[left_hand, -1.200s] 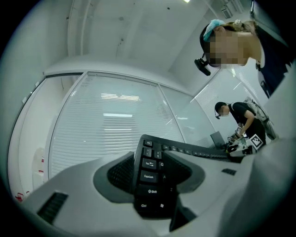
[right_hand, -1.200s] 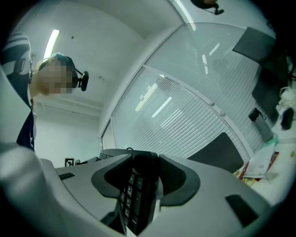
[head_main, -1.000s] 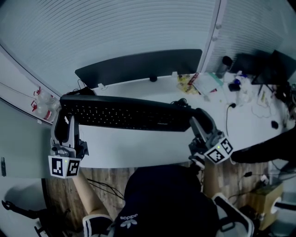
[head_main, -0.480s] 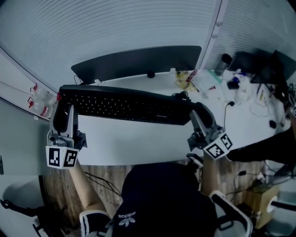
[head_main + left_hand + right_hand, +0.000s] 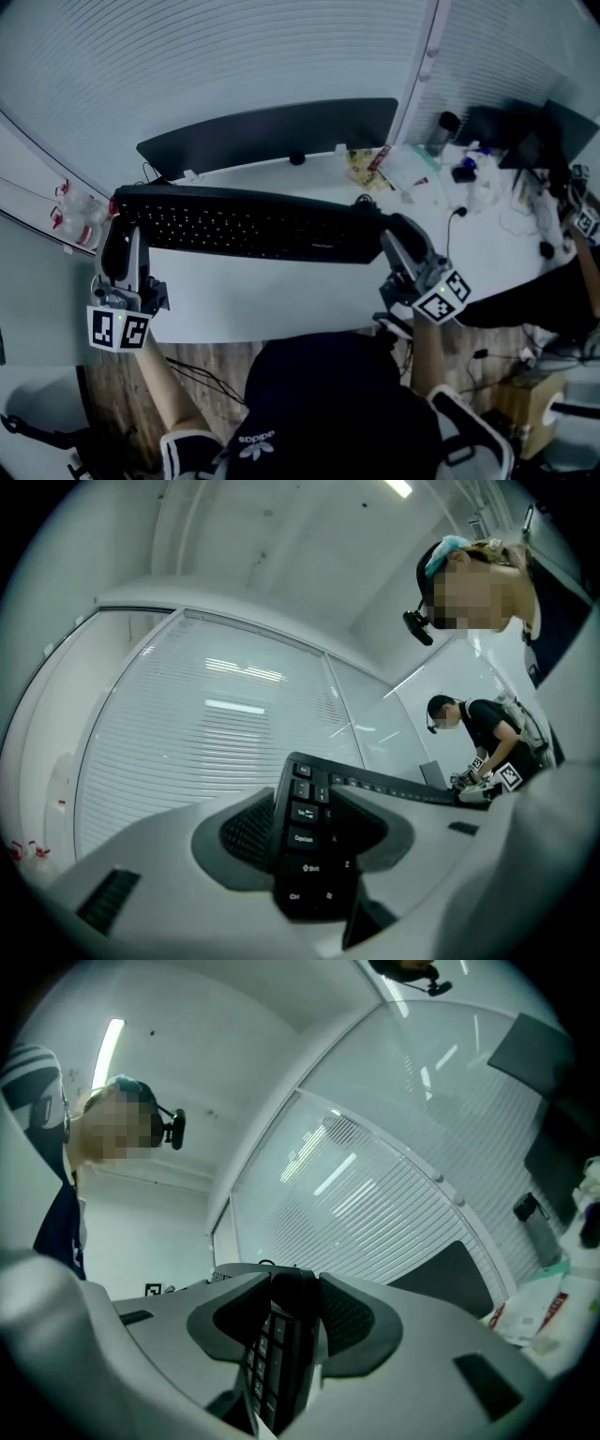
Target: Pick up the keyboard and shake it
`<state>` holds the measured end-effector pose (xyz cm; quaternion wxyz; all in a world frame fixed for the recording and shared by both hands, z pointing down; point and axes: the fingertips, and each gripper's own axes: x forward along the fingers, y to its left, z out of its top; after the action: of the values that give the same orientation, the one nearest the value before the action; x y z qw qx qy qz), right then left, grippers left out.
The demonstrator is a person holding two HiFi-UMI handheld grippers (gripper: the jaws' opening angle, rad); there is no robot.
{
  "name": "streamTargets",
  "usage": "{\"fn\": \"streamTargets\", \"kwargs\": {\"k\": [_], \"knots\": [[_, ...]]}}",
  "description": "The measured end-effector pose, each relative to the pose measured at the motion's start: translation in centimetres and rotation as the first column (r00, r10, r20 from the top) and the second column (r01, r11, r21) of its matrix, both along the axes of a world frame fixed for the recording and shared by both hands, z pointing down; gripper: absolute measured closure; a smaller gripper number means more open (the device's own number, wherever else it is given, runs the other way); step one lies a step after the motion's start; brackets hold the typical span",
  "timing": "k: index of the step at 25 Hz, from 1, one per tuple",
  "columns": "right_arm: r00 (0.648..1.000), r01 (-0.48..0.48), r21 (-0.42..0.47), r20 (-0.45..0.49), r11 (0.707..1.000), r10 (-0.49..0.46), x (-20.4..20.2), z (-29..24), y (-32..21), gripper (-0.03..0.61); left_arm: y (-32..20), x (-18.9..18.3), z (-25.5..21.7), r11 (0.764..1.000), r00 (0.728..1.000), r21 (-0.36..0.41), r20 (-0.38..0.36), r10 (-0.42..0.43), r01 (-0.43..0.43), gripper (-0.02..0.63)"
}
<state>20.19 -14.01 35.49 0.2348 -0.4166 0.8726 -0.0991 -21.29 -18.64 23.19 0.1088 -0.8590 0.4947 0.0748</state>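
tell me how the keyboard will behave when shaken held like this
Probably stiff: the keyboard spans straight between the left tool and right tool without sagging. Likely light for its length, being thin. It could slip or twist: only its ends sit in the tools, whose jaws have just been closing on it.

black keyboard [image 5: 253,225] over white desk [image 5: 281,300]
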Motion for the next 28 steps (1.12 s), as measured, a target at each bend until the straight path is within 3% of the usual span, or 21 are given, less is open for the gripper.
{"fn": "streamTargets", "kwargs": {"k": [6,10,28], "knots": [[1.0,-0.022,0.028,0.009,0.999,0.022,0.6,-0.9,0.1,0.423,0.2,0.7,-0.4,1.0,1.0,0.016,0.008,-0.017,0.017,0.426],[0.999,-0.047,0.019,0.008,0.999,0.047,0.7,-0.4,0.1,0.422,-0.2,1.1,0.0,0.999,0.994,0.006,0.093,-0.051,0.05,0.426],[0.998,-0.054,0.001,0.015,0.999,0.054,1.0,-0.1,0.4,0.42,0.2,1.6,-0.8,1.0,0.996,0.016,0.091,-0.025,0.023,0.426]]}}
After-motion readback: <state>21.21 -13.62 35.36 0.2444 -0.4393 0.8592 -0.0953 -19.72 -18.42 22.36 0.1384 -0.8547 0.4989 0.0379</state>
